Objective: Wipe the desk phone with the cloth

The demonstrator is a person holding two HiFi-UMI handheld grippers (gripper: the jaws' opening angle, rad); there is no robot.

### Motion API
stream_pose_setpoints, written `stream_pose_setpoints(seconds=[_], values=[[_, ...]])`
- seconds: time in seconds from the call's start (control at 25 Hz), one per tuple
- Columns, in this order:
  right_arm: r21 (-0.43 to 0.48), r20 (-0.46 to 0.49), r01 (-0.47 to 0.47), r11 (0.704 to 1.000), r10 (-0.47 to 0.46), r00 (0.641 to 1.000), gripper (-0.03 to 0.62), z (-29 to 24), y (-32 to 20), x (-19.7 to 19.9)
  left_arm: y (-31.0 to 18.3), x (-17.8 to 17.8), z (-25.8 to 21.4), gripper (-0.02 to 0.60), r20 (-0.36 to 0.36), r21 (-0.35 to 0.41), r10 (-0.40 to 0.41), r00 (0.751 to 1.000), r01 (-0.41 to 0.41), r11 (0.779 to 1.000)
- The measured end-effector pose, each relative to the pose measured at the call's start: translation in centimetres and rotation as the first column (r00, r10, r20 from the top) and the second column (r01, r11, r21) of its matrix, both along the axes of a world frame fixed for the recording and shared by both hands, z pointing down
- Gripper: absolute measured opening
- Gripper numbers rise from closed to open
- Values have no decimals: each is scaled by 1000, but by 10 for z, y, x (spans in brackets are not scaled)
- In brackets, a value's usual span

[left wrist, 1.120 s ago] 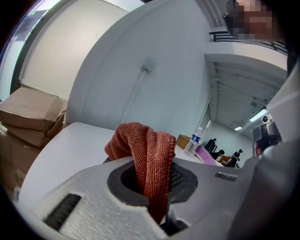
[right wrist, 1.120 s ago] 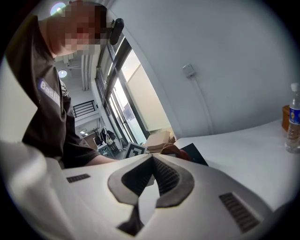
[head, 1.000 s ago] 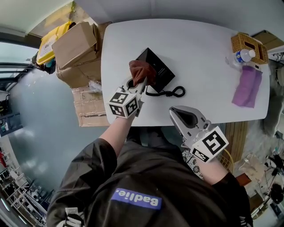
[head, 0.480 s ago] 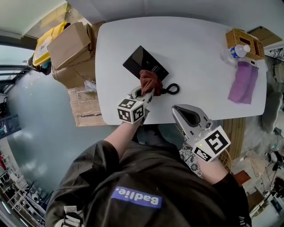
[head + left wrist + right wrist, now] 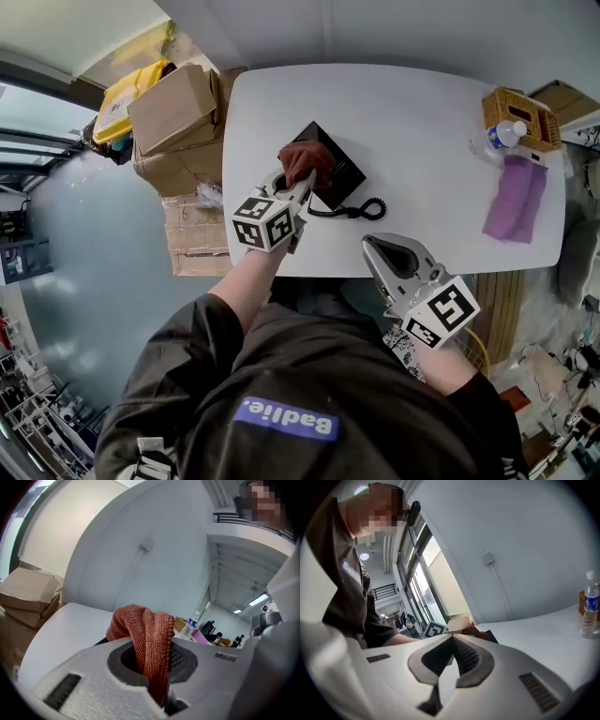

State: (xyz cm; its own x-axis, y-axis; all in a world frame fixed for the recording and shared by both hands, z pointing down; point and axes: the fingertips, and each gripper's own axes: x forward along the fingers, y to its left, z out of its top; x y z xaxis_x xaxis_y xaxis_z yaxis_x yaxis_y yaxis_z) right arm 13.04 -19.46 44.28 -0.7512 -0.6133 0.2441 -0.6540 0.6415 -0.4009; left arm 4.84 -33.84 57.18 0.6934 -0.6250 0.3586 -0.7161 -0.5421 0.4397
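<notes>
Where the flat black desk phone (image 5: pixel 339 171) lies tilted on the white rounded table (image 5: pixel 422 112), left of centre in the head view, the rust-red terry cloth (image 5: pixel 305 157) is bunched over its left corner, touching it. My left gripper (image 5: pixel 302 182) has its jaws clamped on that cloth, which rises through the gap between them and folds over forward in the left gripper view. A coiled black cord (image 5: pixel 361 208) curls out below the phone. My right gripper (image 5: pixel 375 247) sits below and right of the cord, over the table's lower rim, jaws together at the tips with nothing between them. At the table's far right lies a purple cloth (image 5: pixel 514 199), with a clear plastic water bottle (image 5: pixel 494 138) and a woven wicker basket (image 5: pixel 525 108) just above it. Brown cardboard boxes (image 5: pixel 173 108) are stacked beyond the table's left edge.
</notes>
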Motion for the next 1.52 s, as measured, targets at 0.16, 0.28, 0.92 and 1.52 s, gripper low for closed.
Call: stream_pose_setpoints(seconds=[0.16, 0.28, 0.92, 1.52], values=[[-9, -2, -5, 1000, 5, 1000, 28, 2, -5, 4, -27, -6, 4, 32, -5, -20, -39, 999, 39, 999], [-26, -6, -6, 1000, 6, 1000, 28, 9, -7, 9, -31, 0, 17, 32, -23, -64, -50, 998, 48, 997], [-66, -14, -34, 997, 33, 999, 28, 29, -3, 39, 62, 77, 67, 32, -62, -226, 132, 989, -142, 964], [-33, 51, -14, 999, 15, 999, 28, 14, -5, 23, -57, 24, 1, 32, 7, -92, -22, 1000, 23, 995]])
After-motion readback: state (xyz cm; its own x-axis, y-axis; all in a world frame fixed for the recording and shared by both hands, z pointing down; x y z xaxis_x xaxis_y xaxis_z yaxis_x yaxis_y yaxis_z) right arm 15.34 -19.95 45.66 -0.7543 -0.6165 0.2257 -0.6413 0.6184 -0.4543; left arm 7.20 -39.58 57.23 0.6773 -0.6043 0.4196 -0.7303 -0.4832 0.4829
